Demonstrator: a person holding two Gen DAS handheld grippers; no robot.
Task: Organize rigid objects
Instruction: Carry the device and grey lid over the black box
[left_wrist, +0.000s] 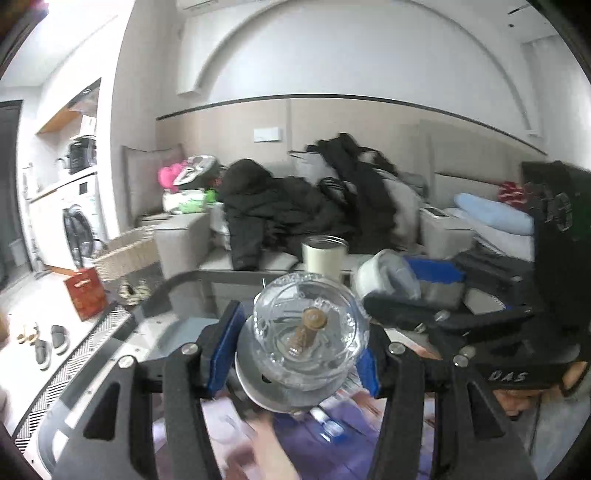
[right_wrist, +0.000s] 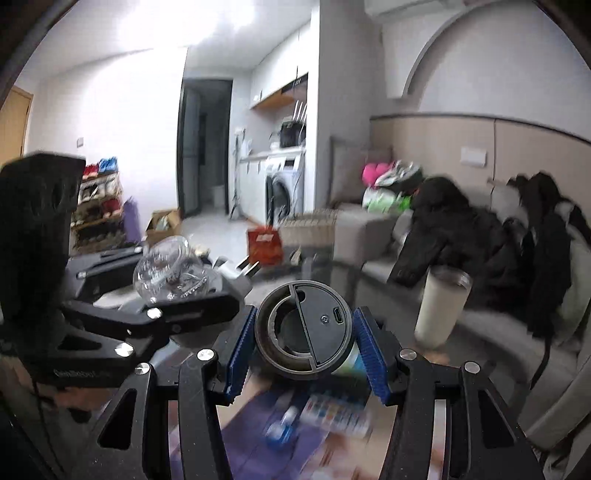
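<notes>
A grey sofa (left_wrist: 258, 262) is taken as the landmark: it is heaped with black coats (left_wrist: 280, 210), and a pink item (left_wrist: 168, 177) and a green-and-white bundle (left_wrist: 186, 201) are seen at its left end. Left of the sofa a woven basket (left_wrist: 123, 254) and a red paper bag (left_wrist: 85, 293) stand on the floor, and further left a washing machine (left_wrist: 79, 225) is set under a counter. Directly in front of the sofa a white jar with a clear rim (left_wrist: 325, 256) stands on a glass-topped table (left_wrist: 177, 291), in the line between the grippers and the cushions. A purple mat (right_wrist: 258, 417) and blurred small items are made out below, nearer the camera than the sofa. The left gripper (left_wrist: 295, 354) is closed part-way onto a clear glass bottle with a cork stopper (left_wrist: 306, 332); the bottle is held sideways between the blue pads (left_wrist: 225, 347), its stopper facing the camera, raised in front of the sofa. The right gripper (right_wrist: 304, 332) is likewise clamped on a dark cylindrical device (right_wrist: 303, 328), whose end cap with a small port is turned toward the lens; it is pressed between both ribbed blue pads, lifted clear of the table, just left of the white jar.
</notes>
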